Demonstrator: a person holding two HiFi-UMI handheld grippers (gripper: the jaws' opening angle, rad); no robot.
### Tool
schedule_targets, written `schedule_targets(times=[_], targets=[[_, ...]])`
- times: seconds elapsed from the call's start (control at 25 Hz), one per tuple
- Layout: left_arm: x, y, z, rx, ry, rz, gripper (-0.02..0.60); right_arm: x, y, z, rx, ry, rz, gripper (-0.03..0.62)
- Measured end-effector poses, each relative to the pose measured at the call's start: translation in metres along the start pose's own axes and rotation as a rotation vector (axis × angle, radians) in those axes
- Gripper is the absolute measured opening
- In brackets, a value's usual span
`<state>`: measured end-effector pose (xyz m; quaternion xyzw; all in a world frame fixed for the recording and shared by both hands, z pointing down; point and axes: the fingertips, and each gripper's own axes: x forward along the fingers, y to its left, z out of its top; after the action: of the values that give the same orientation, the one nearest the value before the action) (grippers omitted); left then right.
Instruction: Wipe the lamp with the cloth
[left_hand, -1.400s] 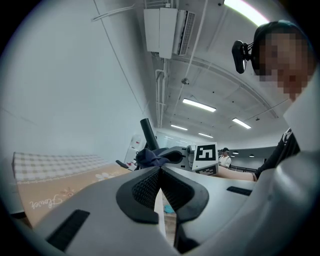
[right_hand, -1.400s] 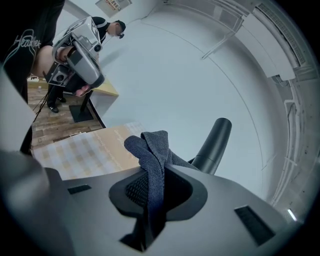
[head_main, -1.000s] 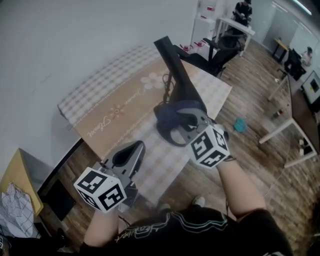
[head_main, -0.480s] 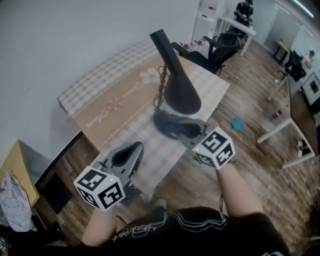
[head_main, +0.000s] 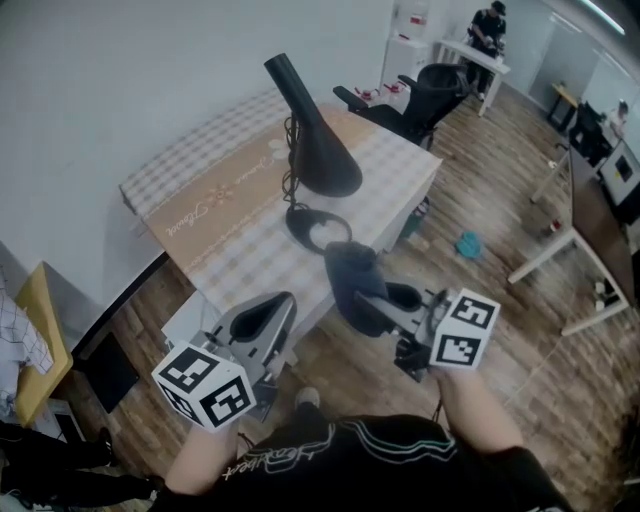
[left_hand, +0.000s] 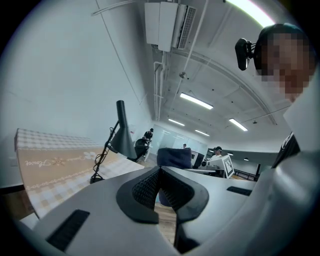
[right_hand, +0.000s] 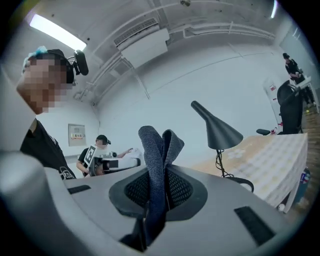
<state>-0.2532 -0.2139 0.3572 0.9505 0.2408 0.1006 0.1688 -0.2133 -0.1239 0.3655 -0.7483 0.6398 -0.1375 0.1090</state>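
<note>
The black lamp (head_main: 310, 140) stands on the checked table (head_main: 230, 200), its cone shade tilted over its ring base (head_main: 318, 228). My right gripper (head_main: 362, 298) is shut on a folded dark blue cloth (head_main: 350, 280) and hangs off the table's near corner, apart from the lamp. In the right gripper view the cloth (right_hand: 157, 150) sticks up between the jaws, with the lamp (right_hand: 217, 131) further off to the right. My left gripper (head_main: 262, 318) is shut with nothing in it, below the table's front edge. From the left gripper view the lamp (left_hand: 122, 135) and the cloth (left_hand: 174, 157) both show.
A black office chair (head_main: 425, 95) stands behind the table's far right corner. White desks (head_main: 560, 270) are at the right, and a small teal thing (head_main: 467, 244) lies on the wooden floor. A yellow stand (head_main: 35, 340) is at the left. People are at the back of the room.
My right gripper has pulled back with the cloth from the lamp's base to off the table's near corner. The lamp now stands farther away. The left gripper has hardly moved.
</note>
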Motion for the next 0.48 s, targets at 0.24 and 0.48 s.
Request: schedule_targets(times=[0.24,0.48], targets=[[-0.008,-0.088,-0.02,0.047,0.001,-0.046,0.001,-0.081,0.049,0.001,0.043,-0.113,0.02,0.052],[-0.022,-0.153,-0.034,0.065,-0.024,-0.073,0.001,-0.14,0.087,-0.011,0.055,-0.137,0.014,0.051]])
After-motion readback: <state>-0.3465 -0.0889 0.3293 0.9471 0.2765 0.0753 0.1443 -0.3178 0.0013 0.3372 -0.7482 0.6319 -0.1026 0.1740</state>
